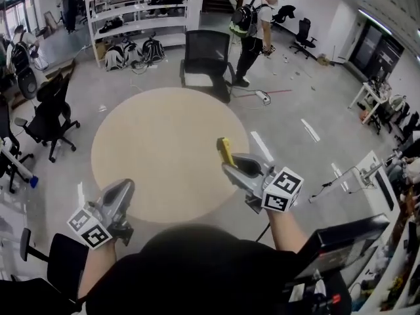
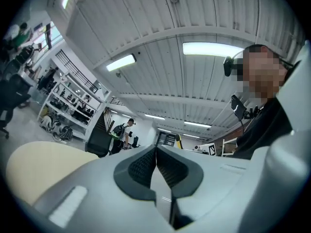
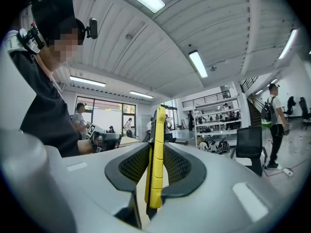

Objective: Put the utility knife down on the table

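Observation:
A yellow utility knife (image 1: 225,151) stands up between the jaws of my right gripper (image 1: 231,167), which is shut on it above the right part of the round beige table (image 1: 164,156). In the right gripper view the utility knife (image 3: 156,154) runs upright between the dark ribbed pads (image 3: 176,165). My left gripper (image 1: 123,190) hovers over the table's near left edge, jaws shut with nothing between them. The left gripper view shows its pads (image 2: 141,166) pressed together, with the table (image 2: 34,166) low at the left.
A black office chair (image 1: 207,61) stands at the table's far side, another chair (image 1: 49,113) at its left. A person (image 1: 252,31) with a backpack stands farther back by a white cable. Shelving (image 1: 138,12) with bags lines the back wall. A white desk (image 1: 367,182) is at the right.

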Motion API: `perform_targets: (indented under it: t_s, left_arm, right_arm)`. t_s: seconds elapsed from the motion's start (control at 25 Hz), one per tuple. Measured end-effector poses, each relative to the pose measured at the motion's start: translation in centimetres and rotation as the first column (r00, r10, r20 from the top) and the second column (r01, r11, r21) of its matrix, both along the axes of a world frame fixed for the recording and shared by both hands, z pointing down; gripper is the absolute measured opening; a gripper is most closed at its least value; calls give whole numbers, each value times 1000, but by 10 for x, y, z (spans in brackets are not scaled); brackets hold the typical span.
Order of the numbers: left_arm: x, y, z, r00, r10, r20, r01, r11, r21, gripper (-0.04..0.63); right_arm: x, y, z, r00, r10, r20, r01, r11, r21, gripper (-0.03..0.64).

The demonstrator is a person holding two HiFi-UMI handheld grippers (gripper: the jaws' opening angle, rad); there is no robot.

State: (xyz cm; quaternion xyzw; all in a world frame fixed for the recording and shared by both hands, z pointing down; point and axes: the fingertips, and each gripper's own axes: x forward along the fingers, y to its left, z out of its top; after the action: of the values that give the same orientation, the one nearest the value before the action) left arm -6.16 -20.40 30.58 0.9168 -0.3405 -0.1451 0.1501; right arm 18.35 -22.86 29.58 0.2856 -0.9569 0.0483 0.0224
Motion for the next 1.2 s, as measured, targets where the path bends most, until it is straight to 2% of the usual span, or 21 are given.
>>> perform_targets:
  t_s: [0.16, 0.44, 0.64, 0.88, 1.04, 1.2]
  left_arm:
    - [14, -26, -8, 993, -117, 0, 117, 993, 8, 2]
    - [63, -58, -19, 966, -257, 30, 257, 966, -4, 2]
    - [100, -72, -17, 949, -303, 90, 307, 951, -32, 2]
    - [116, -92, -8, 934, -337, 119, 346, 936, -64, 2]
    - [109, -105, 0, 937, -328, 120, 339, 936, -91, 2]
    - [81, -122, 7, 947, -306, 97, 315, 943, -106, 2]
  right_arm:
    - [10, -57, -2, 994, -107, 18, 107, 994, 3, 106]
    - [34, -135, -8, 960, -270, 69, 271, 963, 3, 106]
    - [53, -166, 7, 933, -340, 120, 345, 938, -26, 106]
    - [65, -200, 26, 916, -363, 169, 377, 924, -59, 106]
    - [53, -215, 34, 916, -362, 175, 380, 921, -82, 106]
    - [27, -229, 42, 926, -342, 158, 361, 926, -111, 106]
